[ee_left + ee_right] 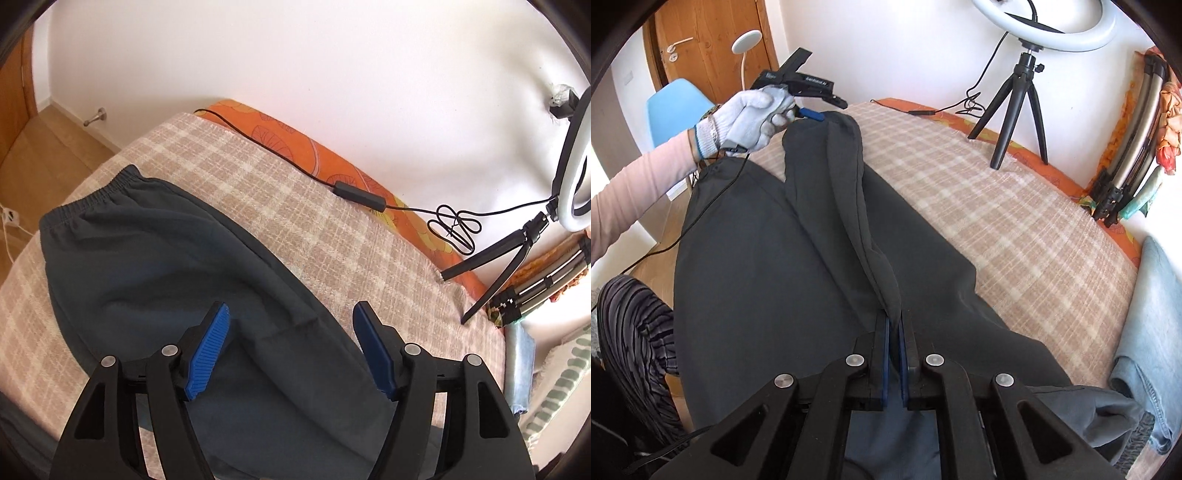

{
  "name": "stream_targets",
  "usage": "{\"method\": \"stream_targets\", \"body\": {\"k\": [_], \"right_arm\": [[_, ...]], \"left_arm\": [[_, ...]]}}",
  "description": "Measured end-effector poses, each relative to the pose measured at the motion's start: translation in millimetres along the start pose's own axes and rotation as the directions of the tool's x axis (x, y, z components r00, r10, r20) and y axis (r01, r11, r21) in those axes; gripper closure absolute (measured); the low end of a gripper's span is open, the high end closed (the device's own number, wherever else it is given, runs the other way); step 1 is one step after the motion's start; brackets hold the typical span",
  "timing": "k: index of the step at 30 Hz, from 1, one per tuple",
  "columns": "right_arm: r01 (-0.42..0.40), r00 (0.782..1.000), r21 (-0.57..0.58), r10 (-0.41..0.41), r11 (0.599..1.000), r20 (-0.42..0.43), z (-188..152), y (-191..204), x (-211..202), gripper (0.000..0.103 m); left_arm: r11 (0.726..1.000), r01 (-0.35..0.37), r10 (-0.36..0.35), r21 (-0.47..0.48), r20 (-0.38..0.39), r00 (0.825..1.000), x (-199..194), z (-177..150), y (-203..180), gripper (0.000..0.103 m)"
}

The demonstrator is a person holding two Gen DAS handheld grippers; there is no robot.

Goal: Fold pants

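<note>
Dark grey pants [162, 266] lie on a beige checked bed cover [280, 192], elastic waistband [88, 195] at the far left. My left gripper [290, 314] is open just above the pants, its blue pads apart and empty. In the right wrist view the pants [757, 266] spread across the bed, with one leg pulled up into a raised ridge [857, 206]. My right gripper [894, 325] is shut on that ridge of cloth. The left gripper [812, 110], held in a white-gloved hand, shows at the far end of the pants.
A ring light on a black tripod [1019, 99] stands on the bed's far edge, its cable and control box [358, 194] along the orange sheet [295, 144]. Folded light-blue jeans [1156, 302] lie at the right. A folded tripod [1134, 147] leans against the wall. A blue chair [672, 110] stands left.
</note>
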State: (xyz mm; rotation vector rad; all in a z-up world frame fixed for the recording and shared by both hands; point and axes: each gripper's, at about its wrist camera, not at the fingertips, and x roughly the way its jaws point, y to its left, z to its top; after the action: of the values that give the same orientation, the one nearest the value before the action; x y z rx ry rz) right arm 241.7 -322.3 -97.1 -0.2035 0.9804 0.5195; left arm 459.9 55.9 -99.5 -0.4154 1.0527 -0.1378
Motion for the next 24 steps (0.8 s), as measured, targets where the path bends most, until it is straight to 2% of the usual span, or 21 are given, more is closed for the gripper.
{"method": "stream_targets", "body": {"k": [1,4,9,11,13,15,16,17,18,19,20,22,24], "right_arm": [[-0.012,1.0,0.0,0.012,1.0,-0.005,-3.6,3.6,1.5,0.101],[-0.028,1.0,-0.031,0.028,0.999,-0.012,-12.5,17.1,1.7,0.101],[-0.04,0.999,-0.076,0.038,0.996,-0.026,-19.3,29.7,5.0,0.101],[-0.037,0.999,-0.091,0.034,0.995,-0.031,-21.9,33.5,6.6,0.101],[-0.034,0.999,-0.102,0.031,0.994,-0.031,-23.1,35.4,7.1,0.101],[-0.027,0.999,-0.109,0.024,0.994,-0.026,-24.2,37.0,6.3,0.101],[-0.018,1.0,-0.115,0.015,0.993,-0.023,-24.2,38.1,5.1,0.101],[-0.009,1.0,-0.119,0.007,0.993,-0.021,-23.9,38.7,4.2,0.101],[-0.001,1.0,-0.116,-0.001,0.993,-0.018,-23.1,38.2,2.9,0.101],[0.007,1.0,-0.112,-0.008,0.994,-0.013,-21.9,37.5,1.2,0.101],[0.021,1.0,-0.107,-0.021,0.994,-0.006,-20.2,36.8,-0.9,0.101],[0.05,0.999,-0.099,-0.049,0.994,0.01,-15.0,34.9,-5.9,0.101],[0.079,0.997,-0.08,-0.077,0.994,0.025,-11.0,33.9,-12.2,0.101]], "left_arm": [[1.0,-0.006,0.006,0.0,-0.022,1.0,5.1,-0.1,-2.9,0.033],[0.996,-0.086,0.087,0.021,-0.054,0.995,18.5,-1.4,-12.2,0.033],[0.985,-0.17,0.17,0.003,-0.063,0.983,38.3,2.7,-17.1,0.033],[0.976,-0.219,0.218,0.004,-0.093,0.971,50.9,0.9,-20.8,0.033],[0.96,-0.276,0.279,0.054,-0.054,0.959,55.7,-3.4,-29.4,0.033],[0.95,-0.302,0.303,0.084,-0.009,0.953,57.4,-9.2,-32.6,0.035],[0.945,-0.314,0.314,0.092,0.02,0.949,56.6,-12.6,-32.5,0.043],[0.934,-0.34,0.336,0.105,0.053,0.94,54.9,-15.8,-32.2,0.061],[0.925,-0.364,0.357,0.104,0.084,0.93,52.1,-17.8,-29.3,0.073],[0.928,-0.364,0.356,0.077,0.099,0.929,48.0,-17.8,-22.9,0.091],[0.94,-0.34,0.335,0.036,0.101,0.937,43.7,-17.0,-13.5,0.098],[0.965,-0.26,0.263,-0.045,0.093,0.96,34.4,-14.3,5.8,0.101],[0.97,-0.232,0.24,-0.076,0.109,0.965,22.3,-15.0,16.9,0.101]]}}
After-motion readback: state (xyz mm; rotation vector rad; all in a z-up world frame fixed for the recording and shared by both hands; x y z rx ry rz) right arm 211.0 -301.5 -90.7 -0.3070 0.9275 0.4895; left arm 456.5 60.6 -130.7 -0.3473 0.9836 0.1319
